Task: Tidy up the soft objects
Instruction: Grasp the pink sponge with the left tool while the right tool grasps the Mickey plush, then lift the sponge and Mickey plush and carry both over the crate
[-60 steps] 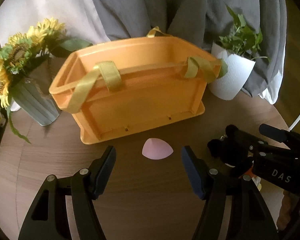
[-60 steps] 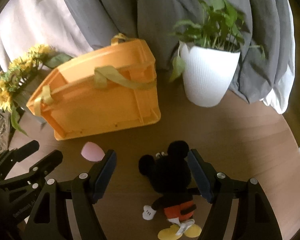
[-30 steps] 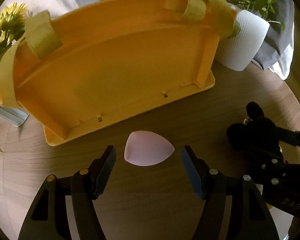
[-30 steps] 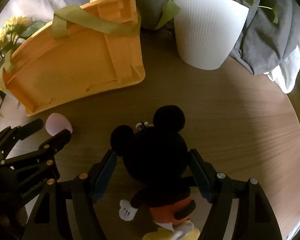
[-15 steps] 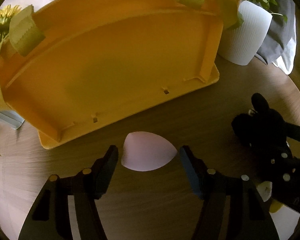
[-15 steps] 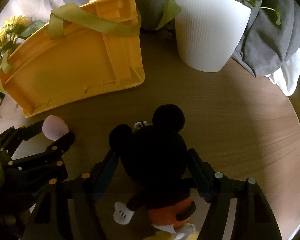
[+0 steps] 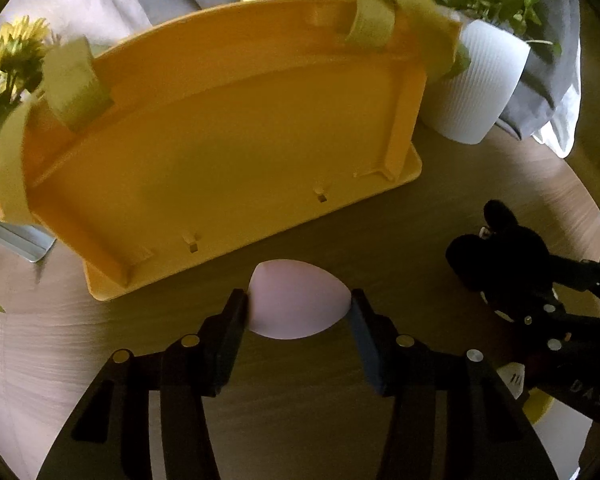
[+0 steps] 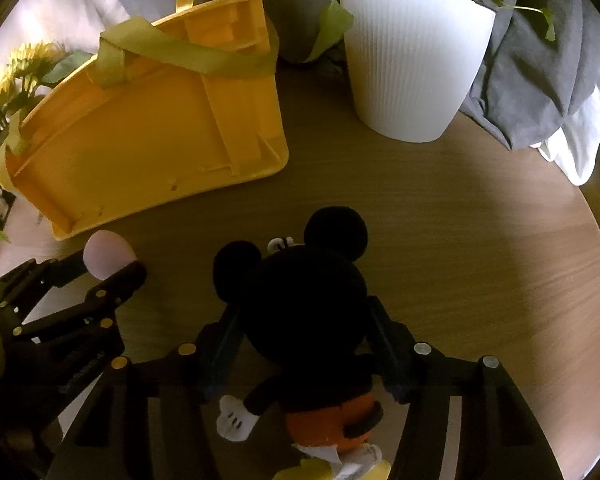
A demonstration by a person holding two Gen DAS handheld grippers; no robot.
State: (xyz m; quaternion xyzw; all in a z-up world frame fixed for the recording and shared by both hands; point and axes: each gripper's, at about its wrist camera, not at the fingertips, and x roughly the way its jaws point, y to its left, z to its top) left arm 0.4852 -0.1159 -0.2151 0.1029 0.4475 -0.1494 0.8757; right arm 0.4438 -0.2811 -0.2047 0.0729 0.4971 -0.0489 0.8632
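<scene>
A pink teardrop sponge (image 7: 296, 300) lies on the round wooden table, and my left gripper (image 7: 298, 310) is shut on it, both pads touching its sides. It also shows in the right wrist view (image 8: 108, 254). A black Mickey Mouse plush (image 8: 304, 312) lies face down, and my right gripper (image 8: 304, 332) is shut on its head. The plush also shows at the right of the left wrist view (image 7: 500, 256). An orange basket (image 7: 228, 136) with olive straps stands just behind the sponge, tilted with its side wall facing me.
A white ribbed plant pot (image 8: 412, 68) stands at the back right. Sunflowers in a grey vase (image 7: 8, 64) stand at the back left. Grey and white cloth (image 8: 540, 80) hangs behind. The table's curved edge (image 8: 596, 232) runs on the right.
Both grippers came down and forward over their objects, then closed: the left onto the pink sponge, the right onto the plush's head.
</scene>
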